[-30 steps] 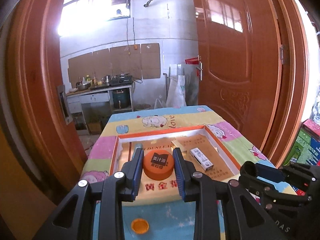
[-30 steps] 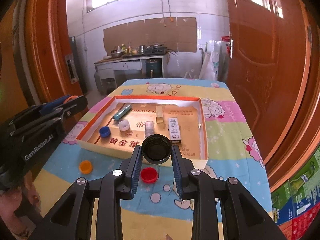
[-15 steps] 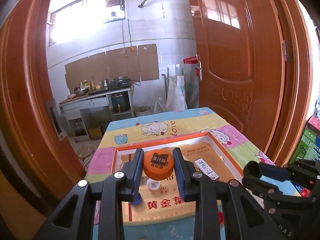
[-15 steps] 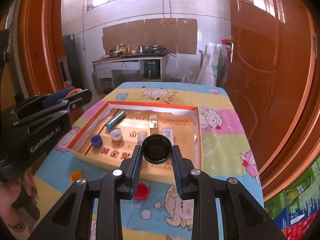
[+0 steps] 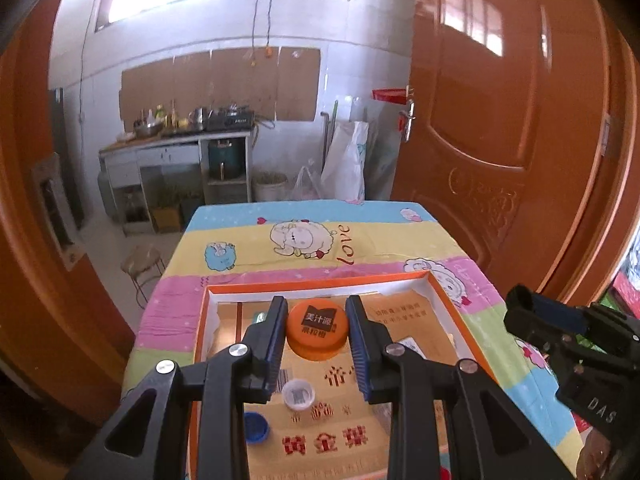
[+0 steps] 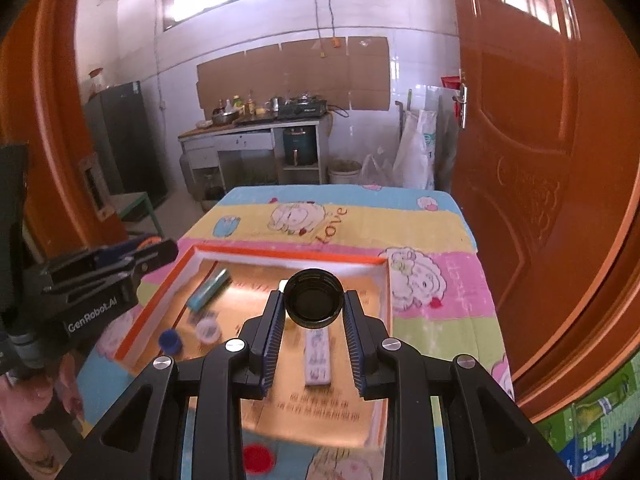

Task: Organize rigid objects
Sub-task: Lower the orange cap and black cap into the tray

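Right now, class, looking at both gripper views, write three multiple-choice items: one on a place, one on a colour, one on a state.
1. Where is the small blue cap?
A. inside the orange-rimmed box
B. on the floor
C. on the stove

2. What colour is the cap in the left gripper?
A. green
B. orange
C. white

3. How is the black cap placed?
A. lying in the box
B. on the tablecloth
C. clamped in the right gripper

Answers: 1 A, it lies on the box's printed floor. 2 B, the orange cap sits between the fingers. 3 C, both fingers press its sides above the box.
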Action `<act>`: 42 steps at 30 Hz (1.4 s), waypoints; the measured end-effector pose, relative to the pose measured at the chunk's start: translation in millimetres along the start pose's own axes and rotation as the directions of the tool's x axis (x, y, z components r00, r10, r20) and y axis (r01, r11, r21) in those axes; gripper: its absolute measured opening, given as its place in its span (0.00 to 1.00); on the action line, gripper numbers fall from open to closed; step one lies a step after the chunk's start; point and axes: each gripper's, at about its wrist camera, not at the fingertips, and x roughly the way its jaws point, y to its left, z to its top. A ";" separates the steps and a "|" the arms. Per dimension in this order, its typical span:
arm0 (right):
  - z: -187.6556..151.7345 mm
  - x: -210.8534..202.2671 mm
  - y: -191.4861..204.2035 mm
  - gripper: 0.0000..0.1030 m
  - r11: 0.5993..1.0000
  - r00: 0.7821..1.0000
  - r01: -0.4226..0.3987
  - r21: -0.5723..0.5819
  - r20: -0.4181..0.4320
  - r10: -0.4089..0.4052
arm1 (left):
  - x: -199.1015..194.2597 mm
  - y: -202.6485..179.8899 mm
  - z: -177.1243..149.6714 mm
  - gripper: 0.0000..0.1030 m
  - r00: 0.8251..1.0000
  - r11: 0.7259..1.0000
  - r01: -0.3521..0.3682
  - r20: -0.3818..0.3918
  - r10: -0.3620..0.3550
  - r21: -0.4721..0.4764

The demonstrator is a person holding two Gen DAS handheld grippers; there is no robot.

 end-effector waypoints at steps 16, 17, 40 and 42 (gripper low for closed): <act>31.5 119.6 -29.5 0.29 0.995 0.988 0.014 0.103 -0.157 0.003 | 106.2 11.4 9.4 0.30 0.977 0.999 0.028 -0.211 -0.032 -0.023; 31.0 126.2 -30.9 0.29 0.994 0.986 0.018 0.108 -0.165 0.000 | 110.0 12.0 8.5 0.30 0.975 0.999 0.030 -0.221 -0.035 -0.025; 2.2 173.7 -42.4 0.29 0.995 0.954 0.074 0.067 -0.295 -0.051 | 146.8 16.9 -11.9 0.30 0.943 1.000 0.013 -0.331 -0.021 -0.025; 2.1 174.2 -41.8 0.29 0.995 0.953 0.074 0.063 -0.297 -0.052 | 147.8 16.3 -12.4 0.30 0.943 1.000 0.008 -0.333 -0.013 -0.017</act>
